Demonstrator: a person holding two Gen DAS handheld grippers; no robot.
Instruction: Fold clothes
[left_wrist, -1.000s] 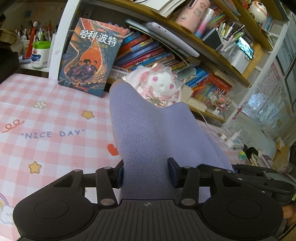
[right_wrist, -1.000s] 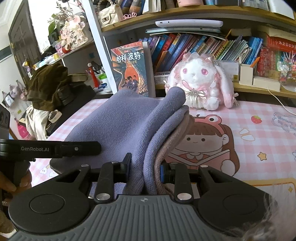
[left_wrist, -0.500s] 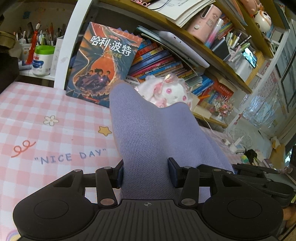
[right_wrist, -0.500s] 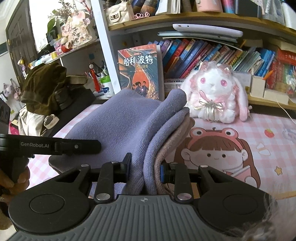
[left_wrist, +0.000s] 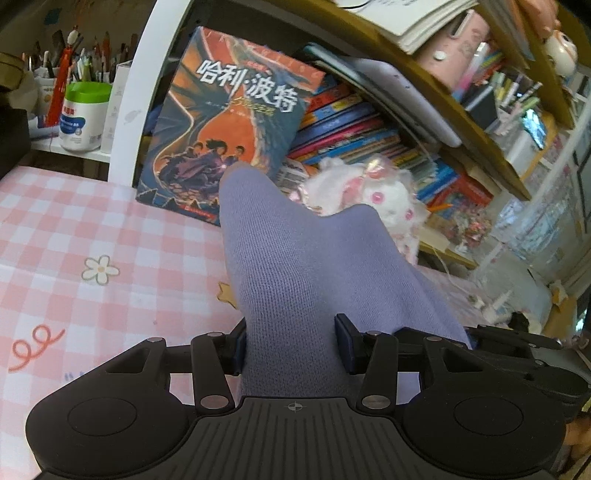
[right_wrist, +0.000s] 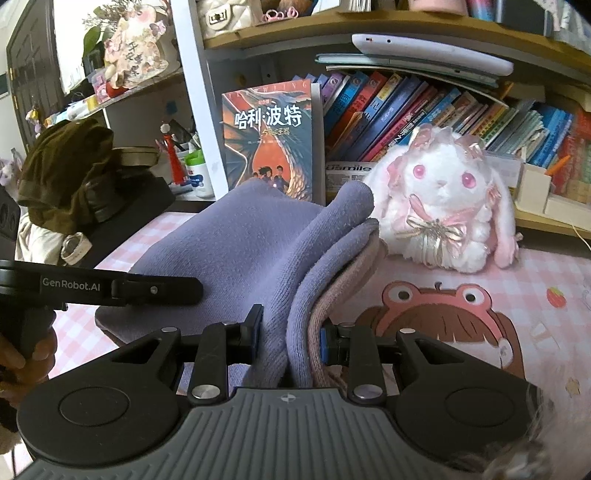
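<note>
— Knitwear first: where is it sitting, and what are you holding?

— I am holding it in both. My left gripper (left_wrist: 291, 345) is clamping a ridge of the purple sweater (left_wrist: 295, 266), and my right gripper (right_wrist: 291, 330) is pinching a thicker bunch of the same sweater (right_wrist: 251, 251), with a pinkish inner layer (right_wrist: 334, 291) caught against the right-hand pad. The cloth is hanging raised between the two, above the pink tabletop (left_wrist: 92, 236); how much of it is resting on the surface I cannot tell.

— How far along is the folding?

— Several layers are lying doubled over each other at my right gripper, so I am judging that some fold is already in the cloth. It is not lying flat and squared anywhere, so the neat bundle is yet to be made. Whether I am carrying a fold over or lifting the piece to reset it, the views are not settling.

— Anything crowding you?

— In the right view, the plush rabbit (right_wrist: 447, 206) is sitting at about one o'clock from the cloth and the standing book (right_wrist: 273, 144) at twelve, both near the far edge of the sweater.
</note>
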